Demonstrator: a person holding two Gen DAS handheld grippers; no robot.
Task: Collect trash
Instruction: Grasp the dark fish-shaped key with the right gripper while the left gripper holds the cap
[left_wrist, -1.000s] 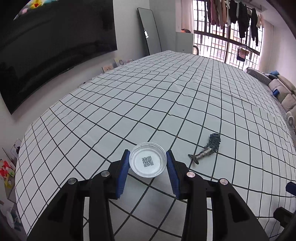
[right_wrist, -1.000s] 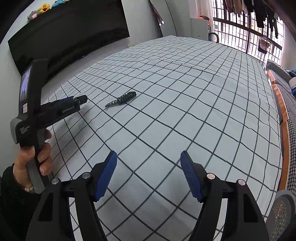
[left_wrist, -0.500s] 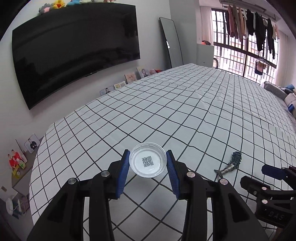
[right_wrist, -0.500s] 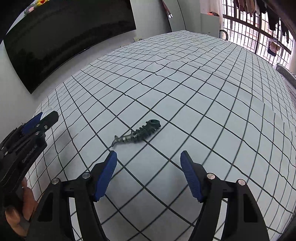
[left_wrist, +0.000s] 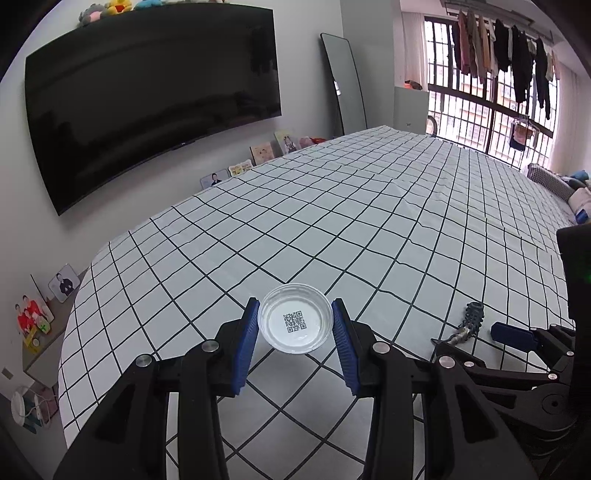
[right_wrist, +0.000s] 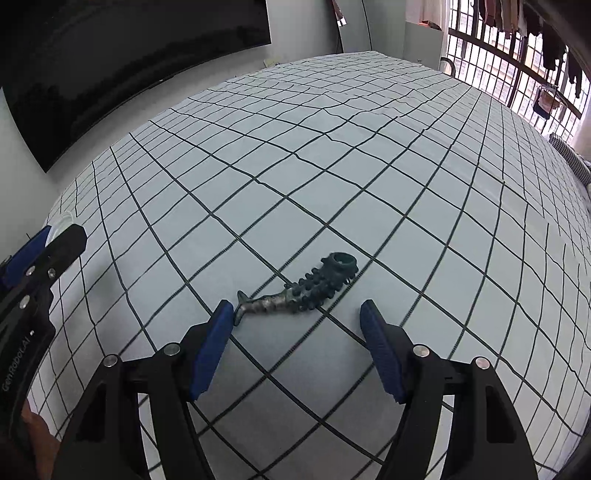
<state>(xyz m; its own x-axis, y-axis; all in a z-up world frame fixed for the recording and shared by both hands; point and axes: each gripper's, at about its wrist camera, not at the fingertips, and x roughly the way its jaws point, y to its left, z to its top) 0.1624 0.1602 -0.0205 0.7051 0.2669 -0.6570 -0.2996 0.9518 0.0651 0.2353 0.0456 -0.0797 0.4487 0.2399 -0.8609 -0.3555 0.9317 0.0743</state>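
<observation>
My left gripper (left_wrist: 295, 332) is shut on a small clear plastic cup (left_wrist: 294, 320) with a QR code on its bottom, held above the checked bedsheet (left_wrist: 369, 221). A dark fish-shaped piece (right_wrist: 299, 293) with a ring head and knobbly body lies on the sheet. My right gripper (right_wrist: 297, 330) hangs open just in front of it, its left pad beside the tail. In the left wrist view the fish piece (left_wrist: 467, 323) and the right gripper (left_wrist: 517, 338) show at lower right. The left gripper (right_wrist: 40, 251) shows at the right wrist view's left edge.
A large black television (left_wrist: 147, 96) hangs on the wall past the bed's left edge, with framed photos (left_wrist: 258, 157) on the floor below. A mirror (left_wrist: 343, 81) leans at the far end. Barred windows with hanging clothes (left_wrist: 498, 66) and pillows (left_wrist: 554, 181) stand at the right.
My right gripper swung over toward the fish-shaped piece and now stands right at it. My left gripper tilted up a little with the cup still held.
</observation>
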